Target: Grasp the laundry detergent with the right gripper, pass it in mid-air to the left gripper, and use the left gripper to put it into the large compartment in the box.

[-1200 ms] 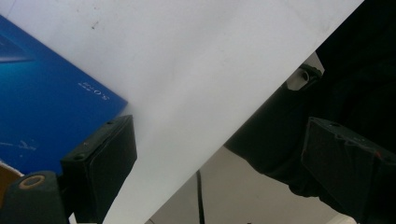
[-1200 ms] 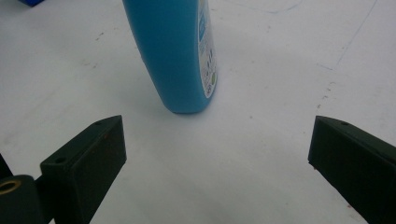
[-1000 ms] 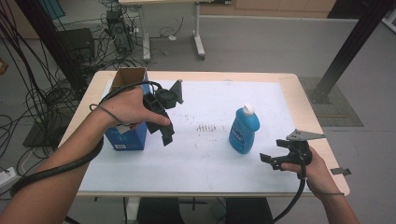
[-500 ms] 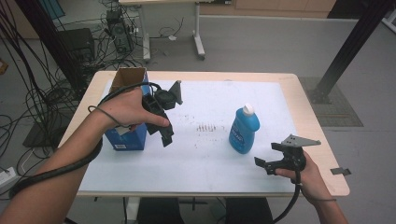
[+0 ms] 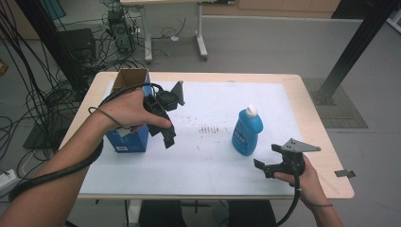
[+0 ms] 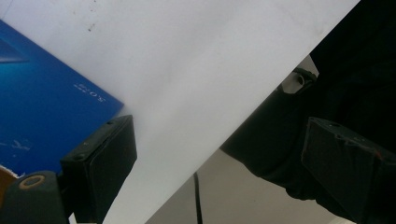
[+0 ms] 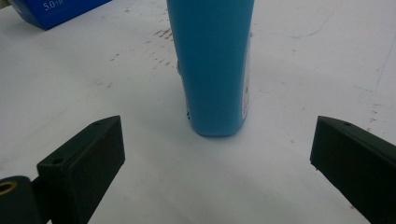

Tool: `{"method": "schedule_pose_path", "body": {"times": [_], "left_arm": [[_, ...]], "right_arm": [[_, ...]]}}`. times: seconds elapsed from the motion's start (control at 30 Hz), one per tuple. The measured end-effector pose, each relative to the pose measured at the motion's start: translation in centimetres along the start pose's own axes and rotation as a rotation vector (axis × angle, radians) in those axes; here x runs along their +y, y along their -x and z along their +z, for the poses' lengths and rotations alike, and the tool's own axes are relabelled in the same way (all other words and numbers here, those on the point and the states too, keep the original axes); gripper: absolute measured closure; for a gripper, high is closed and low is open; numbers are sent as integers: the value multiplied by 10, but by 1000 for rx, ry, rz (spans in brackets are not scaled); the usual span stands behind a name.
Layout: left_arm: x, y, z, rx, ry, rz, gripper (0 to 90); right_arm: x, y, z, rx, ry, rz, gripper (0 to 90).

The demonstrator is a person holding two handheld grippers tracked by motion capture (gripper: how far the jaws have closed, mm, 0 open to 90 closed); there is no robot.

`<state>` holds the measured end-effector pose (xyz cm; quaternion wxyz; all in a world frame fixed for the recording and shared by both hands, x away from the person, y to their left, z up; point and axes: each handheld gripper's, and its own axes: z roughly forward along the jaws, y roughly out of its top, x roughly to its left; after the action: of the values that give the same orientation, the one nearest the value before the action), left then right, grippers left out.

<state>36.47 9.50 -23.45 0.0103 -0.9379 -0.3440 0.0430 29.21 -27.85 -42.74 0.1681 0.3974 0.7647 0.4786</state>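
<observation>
Blue bottle [image 5: 247, 132] stands upright on white table sheet [image 5: 208, 161], right of centre. Right gripper [image 5: 265, 168] low near front edge, jaws spread wide, nothing between them — bottle just ahead, apart. Left gripper [image 5: 166, 135] beside blue box [image 5: 127, 137], jaws spread, empty.

Blue carton [image 5: 128, 137] on white mat [image 5: 208, 156], cables [image 5: 42, 94] beyond.
</observation>
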Motion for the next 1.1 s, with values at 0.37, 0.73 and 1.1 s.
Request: {"method": "schedule_pose_path", "body": {"times": [0.37,0.73,1.1], "left_arm": [[2,0,-1,-1,5,5,106],[5,2,-2,1,2,11,106],[5,2,-2,4,2,11,106]], "right_arm": [[-4,-4,15,-2,61,-4,20],[-5,-5,28,-11,88,-6,18],[-3,-4,37,-29,135,-10,17]]}}
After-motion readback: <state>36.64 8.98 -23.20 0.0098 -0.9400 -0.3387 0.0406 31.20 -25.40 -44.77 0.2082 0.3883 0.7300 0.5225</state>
